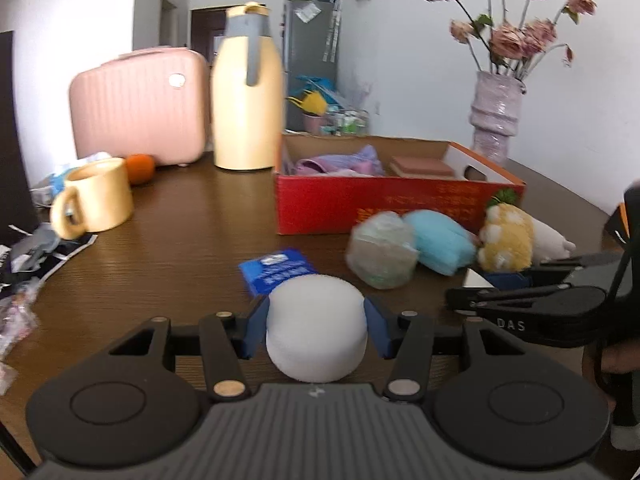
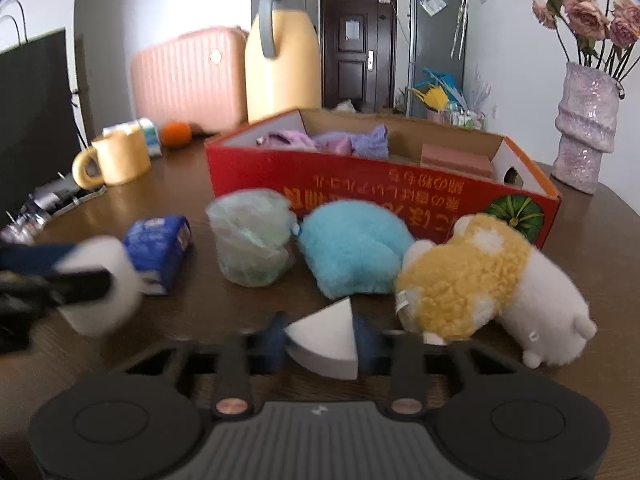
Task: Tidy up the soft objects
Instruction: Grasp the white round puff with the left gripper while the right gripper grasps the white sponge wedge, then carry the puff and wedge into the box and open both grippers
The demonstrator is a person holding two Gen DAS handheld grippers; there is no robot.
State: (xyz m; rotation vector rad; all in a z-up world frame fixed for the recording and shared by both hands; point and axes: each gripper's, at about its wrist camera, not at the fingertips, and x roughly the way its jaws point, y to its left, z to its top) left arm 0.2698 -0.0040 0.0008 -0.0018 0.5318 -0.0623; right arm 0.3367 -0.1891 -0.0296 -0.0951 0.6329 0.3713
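Purple cloths and a pink block lie in the red box (image 2: 380,196). Left claw (image 1: 316,328) grips a white foam cylinder (image 1: 316,332), right claw (image 2: 320,344) a white wedge (image 2: 326,344); plush toys (image 2: 472,280) wait on the worktop (image 1: 160,264).

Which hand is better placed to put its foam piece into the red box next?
Probably right. The right gripper, holding the wedge foam, faces the red box just beyond the toys; the left gripper, holding the round foam, sits further aside.

Soft toys (image 2: 472,280) (a row) before red box (image 2: 360,196)
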